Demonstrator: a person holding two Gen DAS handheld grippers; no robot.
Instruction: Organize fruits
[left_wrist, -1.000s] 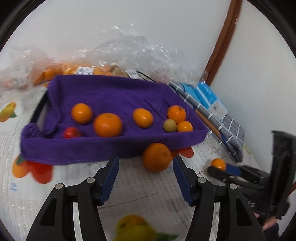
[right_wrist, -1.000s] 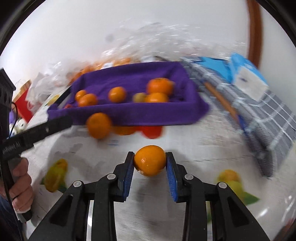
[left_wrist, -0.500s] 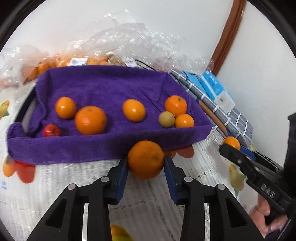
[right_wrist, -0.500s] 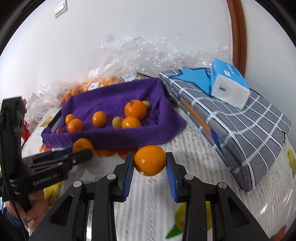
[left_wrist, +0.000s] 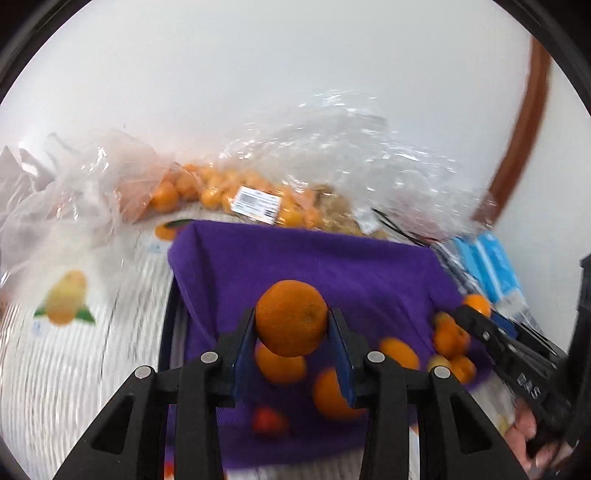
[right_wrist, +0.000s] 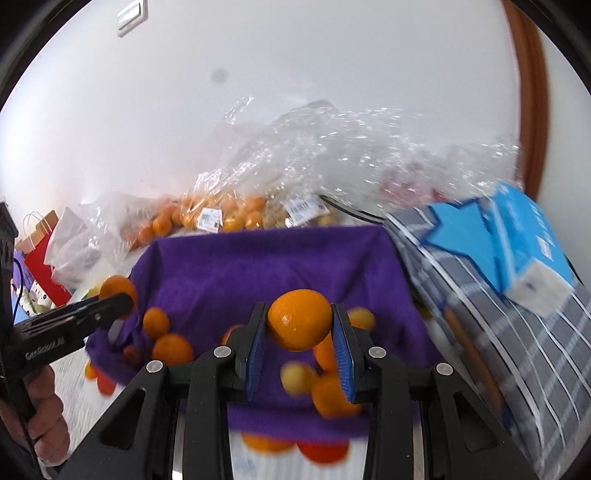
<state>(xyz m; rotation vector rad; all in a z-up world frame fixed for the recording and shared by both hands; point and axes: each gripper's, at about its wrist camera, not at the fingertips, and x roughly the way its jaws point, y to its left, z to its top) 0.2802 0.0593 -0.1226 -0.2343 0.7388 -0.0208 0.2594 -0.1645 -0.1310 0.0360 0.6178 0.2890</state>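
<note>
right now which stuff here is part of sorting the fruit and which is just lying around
Part of the job:
- orange in the left gripper
- orange in the right gripper
- purple-lined tray with loose fruit

Just lying about:
- plastic bags
- blue box
- checked cloth
- red paper bag

2 claws (left_wrist: 291, 325), 2 held oranges (left_wrist: 291, 317), 1 purple-lined tray (right_wrist: 258, 266).

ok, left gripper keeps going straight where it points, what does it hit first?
Likely the purple cloth lining the tray. The left gripper, shut on an orange, aims at bare cloth beyond the loose fruit; depth is unclear.
</note>
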